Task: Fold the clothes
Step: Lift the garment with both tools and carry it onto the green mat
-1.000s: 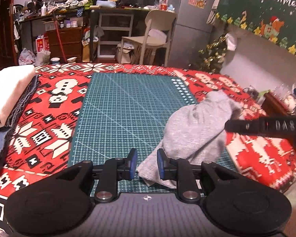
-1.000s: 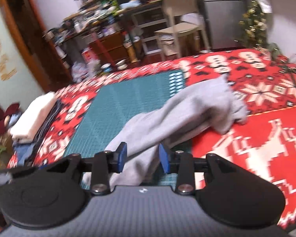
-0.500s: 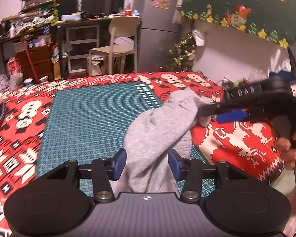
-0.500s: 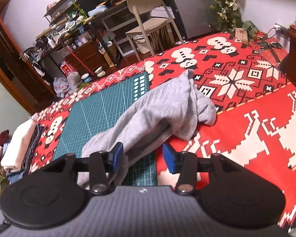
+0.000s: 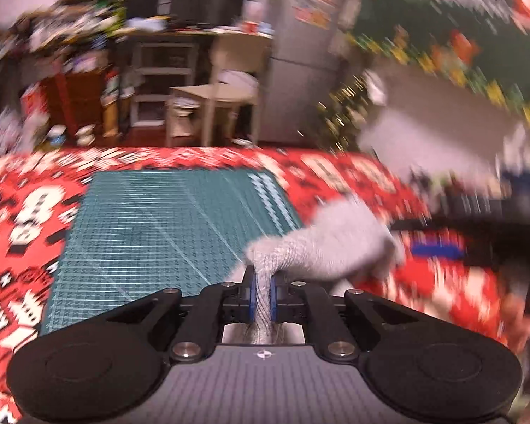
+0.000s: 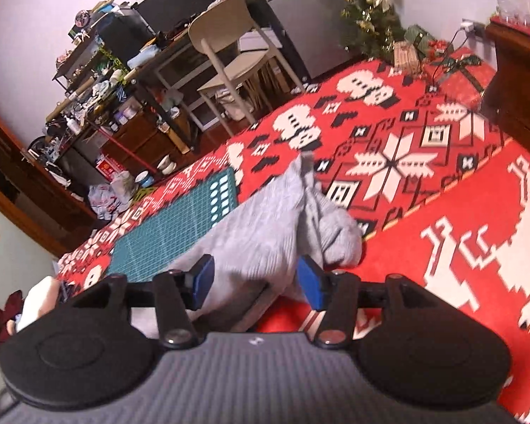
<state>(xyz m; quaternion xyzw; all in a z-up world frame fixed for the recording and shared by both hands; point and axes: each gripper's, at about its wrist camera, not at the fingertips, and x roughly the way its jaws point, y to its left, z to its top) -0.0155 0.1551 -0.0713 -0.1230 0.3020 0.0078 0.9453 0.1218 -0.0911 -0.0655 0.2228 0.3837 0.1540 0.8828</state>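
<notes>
A grey knit garment (image 5: 332, 247) lies bunched at the right edge of the green cutting mat (image 5: 166, 226), partly on the red Christmas cloth (image 5: 24, 212). My left gripper (image 5: 262, 295) is shut on a gathered end of it, the fabric pinched between the blue pads. The view is motion-blurred. In the right wrist view the garment (image 6: 265, 226) stretches from the mat (image 6: 180, 233) toward me. My right gripper (image 6: 256, 281) is open, its blue pads on either side of the cloth's near end. It shows in the left wrist view as a dark blurred shape (image 5: 477, 233) at the garment's right.
A red patterned cloth (image 6: 459, 219) covers the table. A folded white pile (image 6: 40, 300) sits at the far left. A beige chair (image 6: 229, 60), cluttered shelves (image 6: 99, 81) and a small Christmas tree (image 6: 367, 17) stand behind. A dark wooden cabinet (image 6: 519, 81) is at right.
My left gripper has closed on the garment's near end, having been open around it. My right gripper has opened wider and moved closer to the cloth.
</notes>
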